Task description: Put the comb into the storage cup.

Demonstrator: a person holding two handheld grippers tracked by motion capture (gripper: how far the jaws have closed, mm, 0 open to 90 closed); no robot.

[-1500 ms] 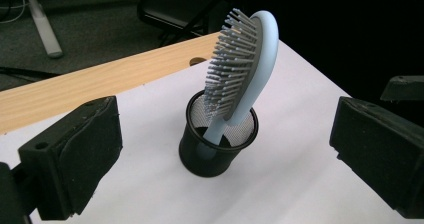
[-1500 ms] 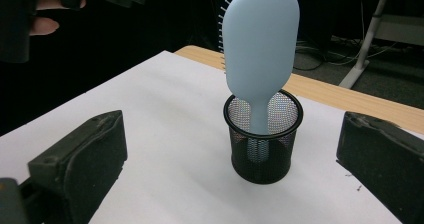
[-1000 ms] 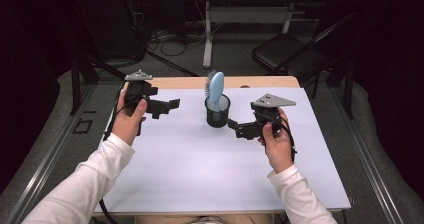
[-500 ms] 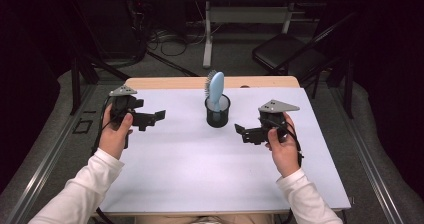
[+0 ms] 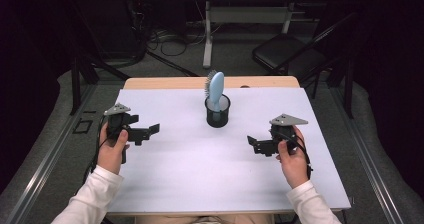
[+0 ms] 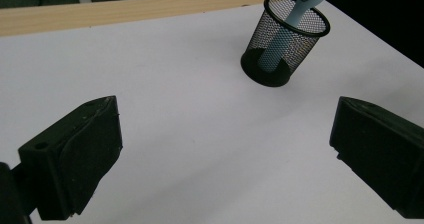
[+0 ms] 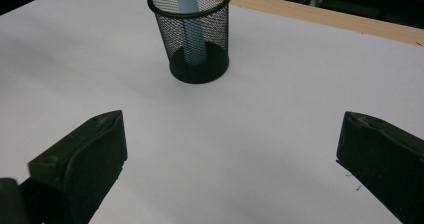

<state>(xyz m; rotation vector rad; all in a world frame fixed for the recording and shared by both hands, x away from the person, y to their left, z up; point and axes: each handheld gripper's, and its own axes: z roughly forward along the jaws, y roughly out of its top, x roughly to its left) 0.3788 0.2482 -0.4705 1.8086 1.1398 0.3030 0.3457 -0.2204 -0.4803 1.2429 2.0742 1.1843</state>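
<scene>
Standing upright in the mesh cup [image 5: 218, 112] at the desk's [image 5: 200, 179] far middle, the hairbrush [image 5: 215, 88] lies ahead of both tongs
Left tongs [image 5: 148, 131] and right tongs [image 5: 253, 144] gape wide and empty, flanking the cup at near-equal distance; the brush's long axis runs vertical, handle down, bristled head up, leaning slightly

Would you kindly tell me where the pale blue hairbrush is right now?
In the high view, the pale blue hairbrush stands handle-down in the black mesh cup, far-centre on the white table.
</scene>
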